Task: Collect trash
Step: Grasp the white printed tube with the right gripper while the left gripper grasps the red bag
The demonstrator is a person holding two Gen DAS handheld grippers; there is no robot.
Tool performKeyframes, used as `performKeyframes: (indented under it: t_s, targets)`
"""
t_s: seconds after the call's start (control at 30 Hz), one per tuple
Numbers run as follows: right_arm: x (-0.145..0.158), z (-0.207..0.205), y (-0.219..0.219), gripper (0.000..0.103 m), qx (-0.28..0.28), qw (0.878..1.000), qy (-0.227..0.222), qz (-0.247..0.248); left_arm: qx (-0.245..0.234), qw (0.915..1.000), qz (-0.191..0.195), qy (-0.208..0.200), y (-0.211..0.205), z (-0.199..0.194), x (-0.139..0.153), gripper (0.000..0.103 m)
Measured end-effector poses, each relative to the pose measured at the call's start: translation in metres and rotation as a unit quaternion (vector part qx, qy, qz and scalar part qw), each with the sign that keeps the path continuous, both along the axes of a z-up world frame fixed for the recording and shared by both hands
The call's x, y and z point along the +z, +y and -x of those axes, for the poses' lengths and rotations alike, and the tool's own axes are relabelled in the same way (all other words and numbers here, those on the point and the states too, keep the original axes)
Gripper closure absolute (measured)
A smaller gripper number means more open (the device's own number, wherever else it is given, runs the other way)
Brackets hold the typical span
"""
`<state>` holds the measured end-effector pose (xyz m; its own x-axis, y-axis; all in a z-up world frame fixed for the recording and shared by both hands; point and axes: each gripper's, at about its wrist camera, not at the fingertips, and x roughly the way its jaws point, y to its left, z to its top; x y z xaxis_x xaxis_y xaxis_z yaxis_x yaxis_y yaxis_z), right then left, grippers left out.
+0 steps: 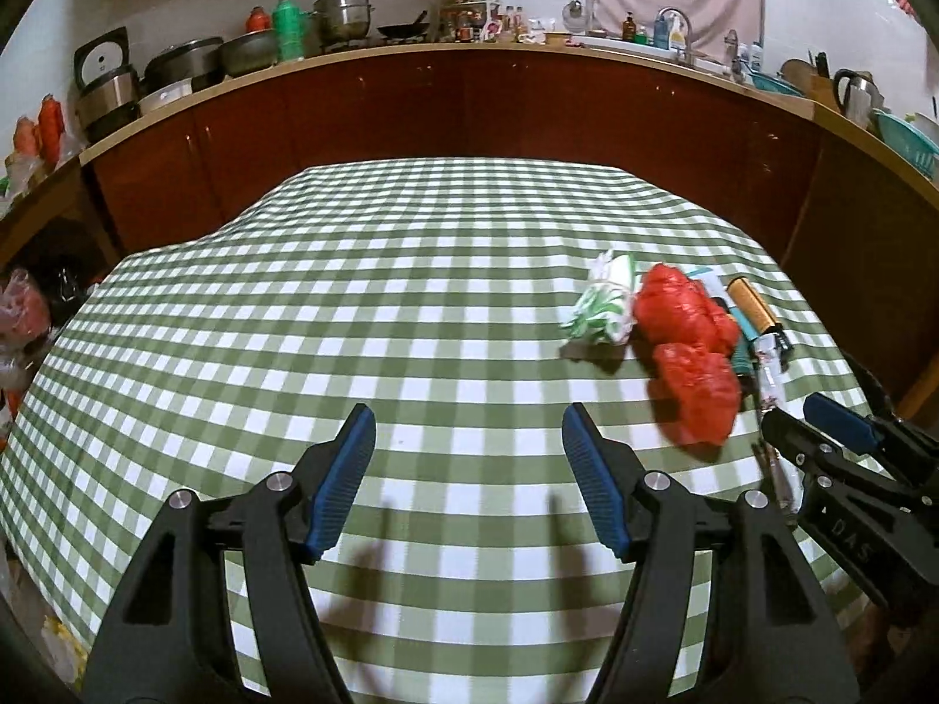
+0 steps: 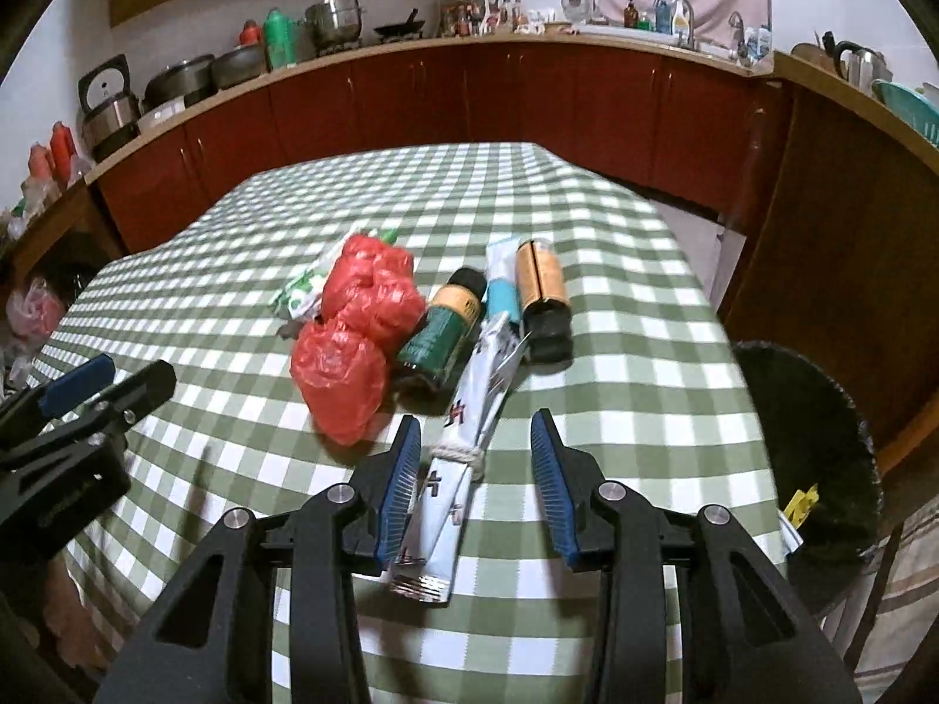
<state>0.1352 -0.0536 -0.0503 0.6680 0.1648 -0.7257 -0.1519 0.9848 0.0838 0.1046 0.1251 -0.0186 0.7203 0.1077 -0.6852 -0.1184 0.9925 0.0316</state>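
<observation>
Two red bags (image 2: 352,340) sit bunched on the checked desk (image 2: 616,352), so I'll use them as the landmark. Just right of them: a green can (image 2: 443,331), blue tube (image 2: 503,299) and brown can (image 2: 543,287). Right gripper (image 2: 475,490) has its fingers released around a white wrapper (image 2: 463,446), not pinching it. Left gripper (image 1: 469,478), left of the bags, is opening with nothing between.

Black grippers (image 1: 468,481); ribbed blue pads (image 1: 343,484); silver screws (image 1: 280,481)
</observation>
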Motion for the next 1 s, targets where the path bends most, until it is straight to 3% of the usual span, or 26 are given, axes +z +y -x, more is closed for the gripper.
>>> performKeyframes:
  t_s: [0.1,0.23,0.57,1.0]
  targets:
    - [-0.003,0.000,0.005,0.066,0.004,1.000,0.009,0.011,0.000,1.0000,0.006,0.003,0.003,0.001,-0.001,0.038]
    - [-0.004,0.002,0.006,0.083,0.003,1.000,0.010,0.019,-0.007,0.9999,0.012,0.003,0.001,0.003,-0.002,0.038]
    - [0.007,0.018,-0.003,0.083,-0.005,1.000,-0.013,0.026,-0.034,0.9991,0.027,0.002,-0.026,-0.003,0.000,0.037]
    - [0.020,0.030,-0.061,0.083,-0.047,0.998,-0.038,0.016,-0.069,0.9972,0.031,0.003,-0.075,-0.023,0.000,0.030]
